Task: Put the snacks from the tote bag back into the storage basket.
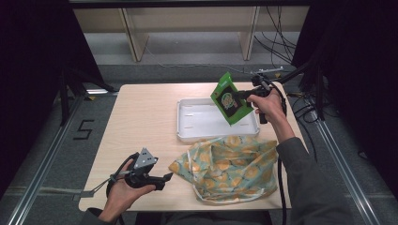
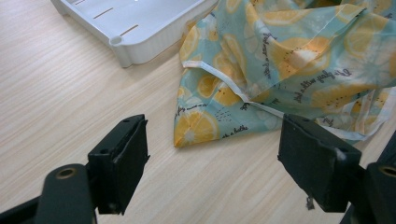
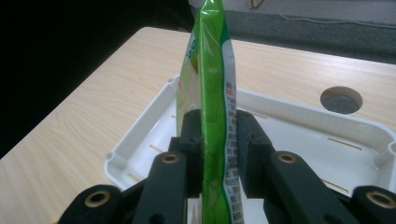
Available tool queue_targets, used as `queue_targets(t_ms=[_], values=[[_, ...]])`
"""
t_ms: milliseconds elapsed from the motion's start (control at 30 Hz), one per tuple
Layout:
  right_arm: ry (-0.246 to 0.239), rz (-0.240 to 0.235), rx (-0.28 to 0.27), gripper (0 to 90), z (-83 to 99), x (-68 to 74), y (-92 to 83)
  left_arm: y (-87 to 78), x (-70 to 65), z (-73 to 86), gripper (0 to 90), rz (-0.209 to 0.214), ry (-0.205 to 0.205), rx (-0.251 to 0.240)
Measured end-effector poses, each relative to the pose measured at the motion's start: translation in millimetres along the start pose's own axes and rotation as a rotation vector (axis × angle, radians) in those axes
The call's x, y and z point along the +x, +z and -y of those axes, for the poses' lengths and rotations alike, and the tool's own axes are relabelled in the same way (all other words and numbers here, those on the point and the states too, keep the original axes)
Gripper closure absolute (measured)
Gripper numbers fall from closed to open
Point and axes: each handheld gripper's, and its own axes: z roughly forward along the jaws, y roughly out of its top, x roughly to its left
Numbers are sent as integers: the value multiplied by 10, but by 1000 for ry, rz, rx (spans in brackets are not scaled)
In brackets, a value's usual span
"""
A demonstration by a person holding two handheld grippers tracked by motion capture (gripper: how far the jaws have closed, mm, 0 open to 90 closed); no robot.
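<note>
High view: your right gripper (image 1: pixel 248 95) holds a green printed foil packet (image 1: pixel 229 99) in the air above the white rectangular plastic tray (image 1: pixel 187 131) on the pale wood-grain tabletop (image 1: pixel 141 122). Your left gripper (image 1: pixel 162 179) sits low, near a crumpled lemon-print cloth bag (image 1: pixel 227 166).

Left gripper view: your fingers (image 2: pixel 122 161) stand wide apart, gripping nothing, with the bag's corner on the tabletop between them.

Right gripper view: your fingers (image 3: pixel 250 140) are clamped on the packet's edge, above the tray.
</note>
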Motion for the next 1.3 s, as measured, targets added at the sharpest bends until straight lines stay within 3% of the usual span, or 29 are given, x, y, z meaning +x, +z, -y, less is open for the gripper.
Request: queue_targets(t_ms=[67, 167, 200, 300, 367, 433, 533, 600, 633, 667, 700, 733, 767, 833, 900, 933, 967, 1000, 1033, 1067, 1100, 1133, 1167, 1200, 1233, 1267, 1300], values=[[19, 16, 5, 759, 1, -66, 68, 11, -8, 4, 236, 2, -15, -4], [34, 31, 9, 759, 7, -117, 118, 12, -14, 10, 236, 6, -2, 15], [63, 39, 21, 758, 11, -126, 136, 15, -20, 9, 236, 0, 9, 9], [60, 61, 13, 759, 15, -197, 192, 19, -25, 10, 236, 6, 17, 23], [99, 81, 18, 759, 14, -210, 233, 25, -36, 9, 236, 11, 5, 6], [77, 99, 11, 759, 9, -261, 268, 26, -39, 9, 237, 10, -2, 3], [84, 106, 18, 759, 7, -287, 292, 22, -38, 10, 237, 10, 1, 1], [136, 125, 30, 759, 5, -307, 330, 13, -30, 11, 236, 8, 17, 5], [102, 134, 20, 759, 8, -362, 350, 13, -30, 11, 237, 8, 17, 5], [102, 134, 20, 759, 8, -362, 350, 12, -28, 9, 237, 8, 20, 3], [138, 132, 20, 759, 19, -390, 373, 11, -27, 8, 237, 8, 19, 2], [138, 132, 20, 759, 19, -390, 373, 10, -26, 9, 237, 9, 20, 2], [104, 130, 4, 758, 27, -439, 393, 9, -24, 10, 237, 8, 21, 3], [162, 156, 26, 758, 42, -425, 419, 13, -25, 10, 237, 8, 21, 3], [145, 174, 31, 758, 37, -449, 420, 13, -26, 9, 237, 9, 23, 5], [194, 169, 37, 758, 33, -425, 425, 15, -28, 10, 237, 10, 25, 6], [147, 181, 25, 758, 36, -471, 437, 12, -24, 9, 237, 12, 37, 17], [160, 154, 5, 758, 47, -478, 451, 24, -47, 16, 237, 10, 11, 9], [201, 161, 38, 758, 41, -454, 450, 25, -40, 16, 237, 18, 33, 19], [138, 190, 29, 758, 42, -499, 462, 31, -62, 20, 237, 6, 17, 20], [125, 177, 15, 758, 51, -522, 480, 29, -60, 17, 237, 11, 31, 27], [82, 179, -5, 758, 64, -566, 507, 17, -50, 14, 237, 19, 50, 47], [122, 166, -15, 758, 63, -552, 520, 18, -53, 13, 237, 17, 48, 38], [114, 176, 3, 758, 58, -557, 516, 8, -35, 10, 237, 20, 72, 45], [147, 186, 19, 758, 53, -522, 516, 17, -44, 17, 237, 20, 49, 29], [107, 193, 13, 758, 59, -556, 524, 28, -59, 26, 237, 17, 11, 14], [177, 178, 27, 758, 56, -509, 525, 20, -43, 23, 237, 16, 30, 23]])
